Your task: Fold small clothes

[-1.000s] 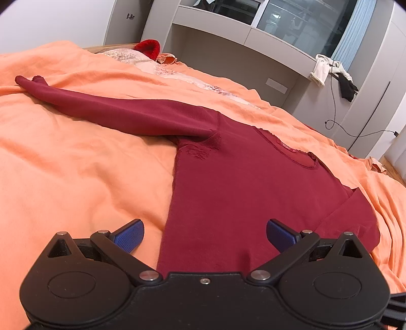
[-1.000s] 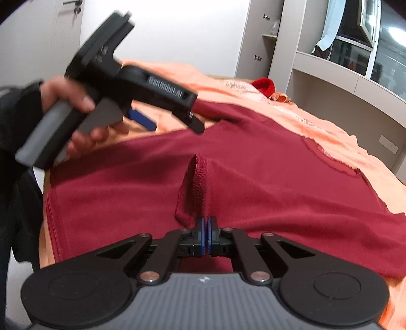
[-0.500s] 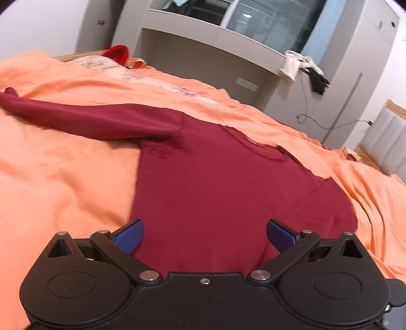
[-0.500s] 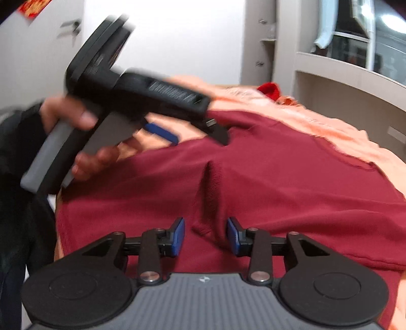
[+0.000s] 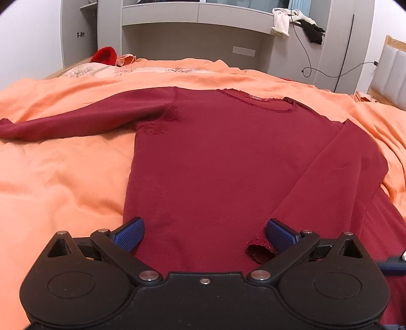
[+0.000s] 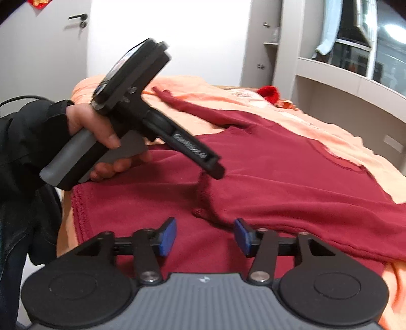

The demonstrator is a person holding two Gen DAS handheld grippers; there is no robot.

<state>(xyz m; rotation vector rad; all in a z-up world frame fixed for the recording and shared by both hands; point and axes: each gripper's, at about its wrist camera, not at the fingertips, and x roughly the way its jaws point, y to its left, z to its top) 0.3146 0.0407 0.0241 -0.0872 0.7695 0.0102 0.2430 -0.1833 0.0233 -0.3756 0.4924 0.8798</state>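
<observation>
One dark red long-sleeved top [image 5: 223, 162] lay flat on the orange bedspread [image 5: 63, 182], its neckline [image 5: 258, 102] toward the grey cabinets [image 5: 192, 30] beyond the bed. Taking the top as the landmark: one sleeve [image 5: 76, 121] stretched out away from its body across the bedspread, while the other sleeve [image 5: 330, 177] was folded over the body, its cuff [image 5: 258, 250] lying on the cloth near the hem.

The left gripper [image 5: 205, 234] hung over the hem end of the top, jaws spread wide and released, with nothing between them; one blue pad [image 5: 129, 234] sat above the side edge of the top and the other just beside the folded cuff. In the right wrist view a hand [image 6: 101, 142] held that same tool by its grey handle, above the hem-side part of the top.

The right gripper [image 6: 205, 237] was also above the top's hem end, jaws parted and released, holding no cloth; the folded cuff [image 6: 203, 200] lay just beyond its pads, apart from them.

Beyond the top's neckline, at the far edge of the bed, sat a bright red item [image 5: 104, 54]. A white cloth [image 5: 280, 24] and a black cloth [image 5: 313, 31] hung on the cabinets.
</observation>
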